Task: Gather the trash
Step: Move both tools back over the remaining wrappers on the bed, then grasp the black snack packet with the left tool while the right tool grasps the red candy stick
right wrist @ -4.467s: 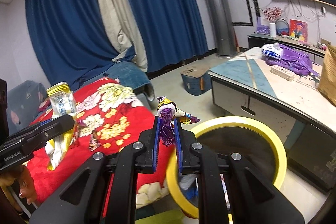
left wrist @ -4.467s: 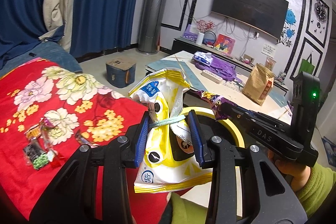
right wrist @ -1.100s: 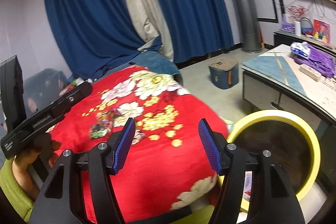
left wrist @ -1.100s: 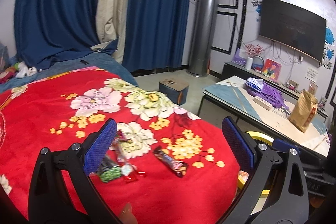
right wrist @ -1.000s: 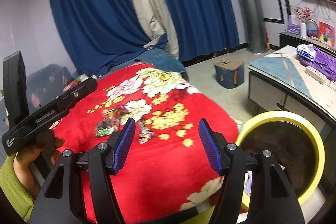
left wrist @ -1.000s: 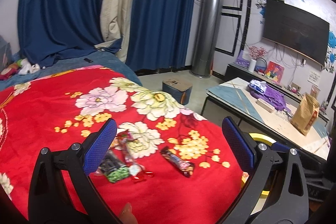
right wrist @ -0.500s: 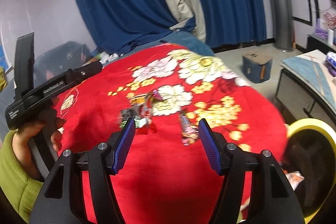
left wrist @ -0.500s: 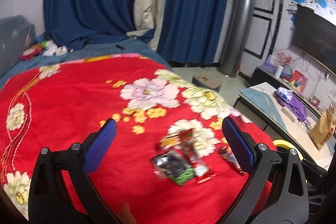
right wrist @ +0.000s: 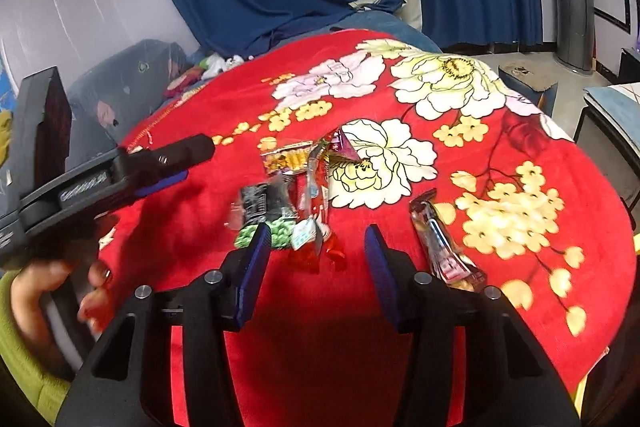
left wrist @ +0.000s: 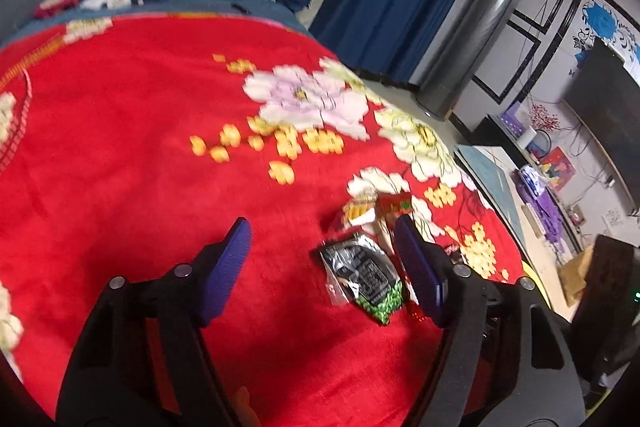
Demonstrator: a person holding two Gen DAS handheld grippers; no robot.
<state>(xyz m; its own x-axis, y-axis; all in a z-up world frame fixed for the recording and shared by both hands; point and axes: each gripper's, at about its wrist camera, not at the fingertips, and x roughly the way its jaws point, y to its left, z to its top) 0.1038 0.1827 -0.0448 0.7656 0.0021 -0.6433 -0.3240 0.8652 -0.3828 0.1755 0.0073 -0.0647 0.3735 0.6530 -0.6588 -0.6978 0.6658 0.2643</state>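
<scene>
Blurring wrappers (right wrist: 296, 187) on red blanket (left wrist: 120, 147), both claws apart, closing, empty.

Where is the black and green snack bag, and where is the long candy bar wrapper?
black and green snack bag (left wrist: 362, 273): left wrist view, middle of its dark front.
long candy bar wrapper (right wrist: 442, 247): right wrist view, middle of the wrapper, lying apart on the right.

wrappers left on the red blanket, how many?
About 5, though overlap may hide more. Black-and-green packet, orange packet, pink-purple wrapper, clear-and-red strip, all in one cluster; the bar wrapper lies apart on its right.
</scene>
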